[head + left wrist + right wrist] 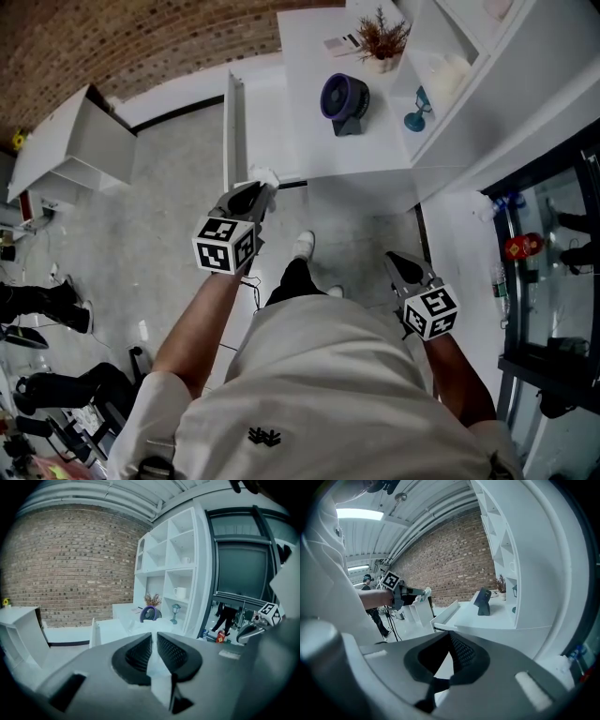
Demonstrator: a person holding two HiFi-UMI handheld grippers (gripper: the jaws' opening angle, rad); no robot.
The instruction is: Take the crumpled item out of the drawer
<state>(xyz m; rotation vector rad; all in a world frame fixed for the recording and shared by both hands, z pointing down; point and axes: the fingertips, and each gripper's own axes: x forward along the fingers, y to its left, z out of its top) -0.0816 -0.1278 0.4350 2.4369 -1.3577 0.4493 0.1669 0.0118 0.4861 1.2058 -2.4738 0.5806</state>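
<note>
Where the crumpled item (pixel 263 175) sits: left of centre in the head view, white and scrunched, out of the drawer and just by its lower end!
Left tool (pixel 257 189): clamped on it, a white fold pinched between the dark pads, pointing toward the top of the frame.
Drawer (pixel 232 127): pulled open, a narrow white box running up the upper left-centre, beside the worktop.
Worktop (pixel 309 141): white, top centre, with a purple fan (pixel 344 97) and a potted dried plant (pixel 381 39) on it.
Right tool (pixel 396 262): lower right, tips together, nothing between them, well apart from the drawer.
Floor (pixel 169 234): pale grey beneath both tools.
</note>
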